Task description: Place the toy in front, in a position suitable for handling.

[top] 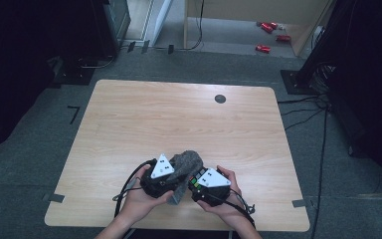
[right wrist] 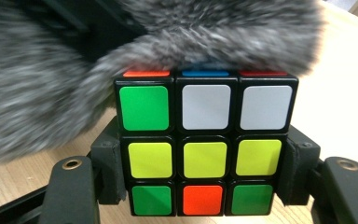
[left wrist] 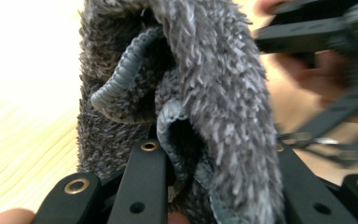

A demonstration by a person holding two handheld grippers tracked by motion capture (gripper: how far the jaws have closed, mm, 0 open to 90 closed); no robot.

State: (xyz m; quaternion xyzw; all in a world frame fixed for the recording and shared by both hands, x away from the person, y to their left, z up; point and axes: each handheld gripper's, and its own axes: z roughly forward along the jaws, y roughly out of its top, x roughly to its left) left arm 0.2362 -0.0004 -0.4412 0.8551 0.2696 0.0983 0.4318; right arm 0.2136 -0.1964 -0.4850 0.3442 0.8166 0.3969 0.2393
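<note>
Scrambled 3x3 puzzle cube with coloured stickers on black plastic [right wrist: 204,144] sits clamped in the right claw [right wrist: 204,186]: jaws part-way closed, pads pressing its two opposite side walls, cube square to the jaws. Face toward the camera reads green/white/white, three yellow, green/orange/green. In the high view the cube [top: 197,180] is near the front edge of the desk, slightly right of centre.

Shaggy grey microfibre cloth [left wrist: 205,93] is bunched in the left claw [left wrist: 214,186]: jaws nearly closed on a thick fold, ribbed hem curling between them. The rest of the cloth stands up from the jaws and drapes toward the cube.

Key relation: cloth lies just beyond and over the cube's far face as the right gripper view has it. Pile [right wrist: 214,42] touches the top row's far edge, so contact looks made. From above, cloth [top: 184,167] sits between the two hands, left claw [top: 161,174] and right claw [top: 210,185] almost touching, facing each other. Cloth's long axis runs roughly front-to-back across the cube.

Judgement: wiping the cube; the left hand is the one that would move, dragging cloth across the cube while the right holds it steady. Risk: pile snagging a cube edge, or the cube twisting in the pads.

Light wood-grain desk [top: 179,119] carries nothing else near the hands except a small dark round disc [top: 220,98] near the far edge.
</note>
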